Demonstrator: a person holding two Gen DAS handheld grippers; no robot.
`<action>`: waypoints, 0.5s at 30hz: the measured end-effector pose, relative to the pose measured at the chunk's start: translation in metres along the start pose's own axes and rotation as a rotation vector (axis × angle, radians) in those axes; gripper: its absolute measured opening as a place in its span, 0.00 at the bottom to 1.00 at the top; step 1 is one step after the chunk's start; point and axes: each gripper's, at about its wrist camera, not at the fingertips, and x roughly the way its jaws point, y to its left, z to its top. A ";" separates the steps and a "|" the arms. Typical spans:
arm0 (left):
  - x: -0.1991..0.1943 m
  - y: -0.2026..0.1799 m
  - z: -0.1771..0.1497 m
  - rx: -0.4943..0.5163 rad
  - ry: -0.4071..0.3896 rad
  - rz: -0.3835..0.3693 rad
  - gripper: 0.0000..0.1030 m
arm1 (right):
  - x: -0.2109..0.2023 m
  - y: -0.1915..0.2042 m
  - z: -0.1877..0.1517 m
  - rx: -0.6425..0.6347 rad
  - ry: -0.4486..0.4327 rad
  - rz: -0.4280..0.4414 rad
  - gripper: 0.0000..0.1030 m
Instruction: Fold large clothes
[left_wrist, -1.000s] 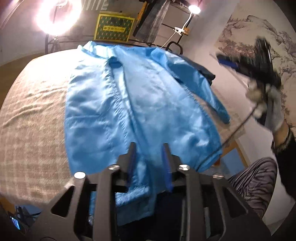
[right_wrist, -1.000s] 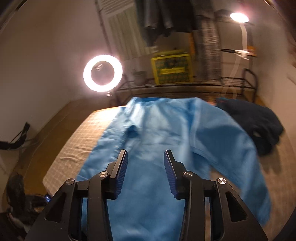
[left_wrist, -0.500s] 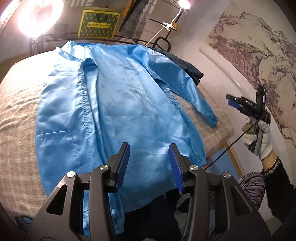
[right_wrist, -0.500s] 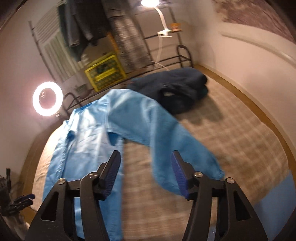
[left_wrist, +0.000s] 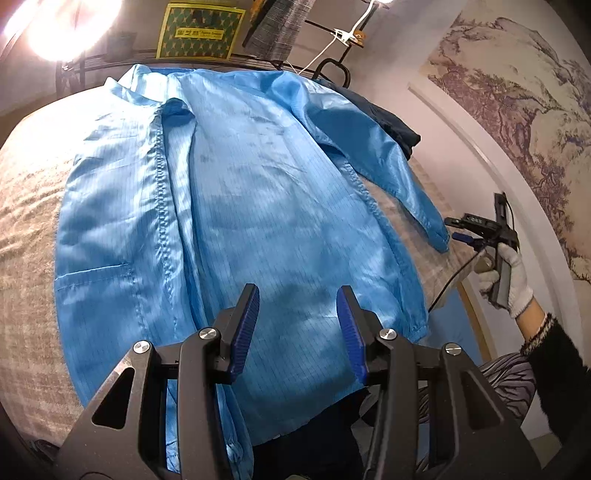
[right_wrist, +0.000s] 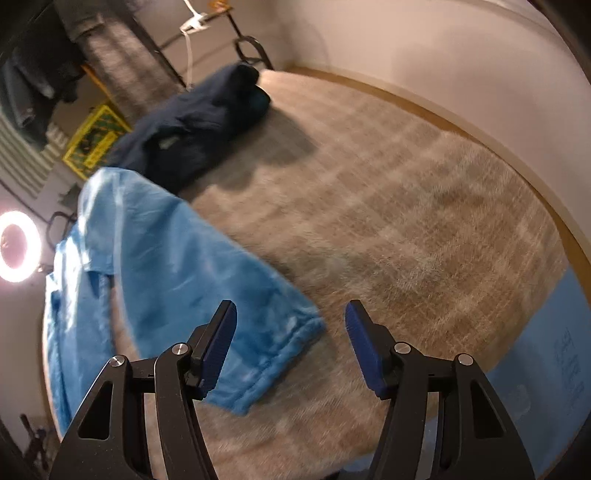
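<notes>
A large blue coat (left_wrist: 236, 206) lies spread flat, front up, on a checked beige bed (left_wrist: 26, 229), collar at the far end. My left gripper (left_wrist: 297, 328) is open and empty above the coat's near hem. The coat's right sleeve (right_wrist: 192, 280) stretches out over the bed, its cuff (right_wrist: 280, 354) near me in the right wrist view. My right gripper (right_wrist: 291, 343) is open and empty, hovering just at that cuff. It also shows in the left wrist view (left_wrist: 469, 229), held by a gloved hand beside the sleeve end.
A dark navy garment (right_wrist: 192, 125) lies bunched at the bed's far right corner. A yellow crate (left_wrist: 199, 31), a ring light (left_wrist: 59, 26) and hanging clothes (left_wrist: 280, 26) stand behind the bed. A wall (right_wrist: 443, 55) runs along the bed's right side.
My left gripper let go of the coat's hem, opened and rose. My right gripper swung right and down, from over the coat's body to the right sleeve's cuff.
</notes>
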 end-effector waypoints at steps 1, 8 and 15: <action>0.000 -0.001 0.000 0.005 -0.001 0.002 0.43 | 0.005 0.003 0.000 -0.008 0.009 -0.009 0.59; 0.000 -0.001 -0.001 0.014 -0.012 0.022 0.43 | 0.018 0.030 -0.007 -0.128 0.030 -0.096 0.36; -0.009 0.000 -0.001 0.017 -0.036 0.032 0.43 | -0.021 0.050 -0.007 -0.167 -0.063 -0.070 0.07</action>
